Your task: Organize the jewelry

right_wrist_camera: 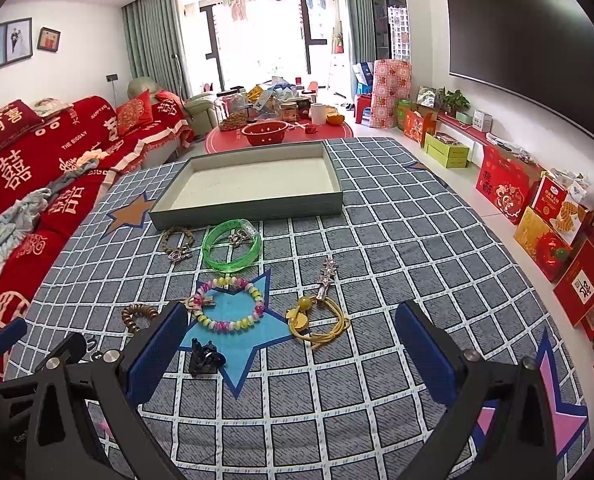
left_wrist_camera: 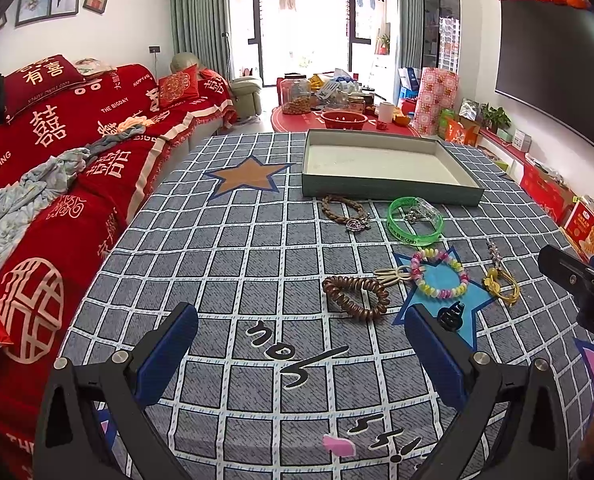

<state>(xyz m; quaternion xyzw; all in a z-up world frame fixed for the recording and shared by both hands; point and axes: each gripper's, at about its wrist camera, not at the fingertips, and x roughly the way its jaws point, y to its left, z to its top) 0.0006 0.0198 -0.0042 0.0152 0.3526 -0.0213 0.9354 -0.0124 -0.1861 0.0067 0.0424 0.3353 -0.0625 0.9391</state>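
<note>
a checked tablecloth [right_wrist_camera: 377,240] carries a shallow grey tray [right_wrist_camera: 249,206], nothing in it, with jewelry loose in front: a green bangle [right_wrist_camera: 232,245], a multicoloured bead bracelet [right_wrist_camera: 229,304], a brown bead bracelet [left_wrist_camera: 355,298], a yellow cord [right_wrist_camera: 319,320]. left gripper [left_wrist_camera: 301,340] and right gripper [right_wrist_camera: 293,340] hover spread wide, grasping nothing.

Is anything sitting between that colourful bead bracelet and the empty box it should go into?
Yes. The green bangle lies on the cloth between the colourful bead bracelet and the box, with a small silver piece inside it. Lifting the bracelet over would avoid both.
</note>
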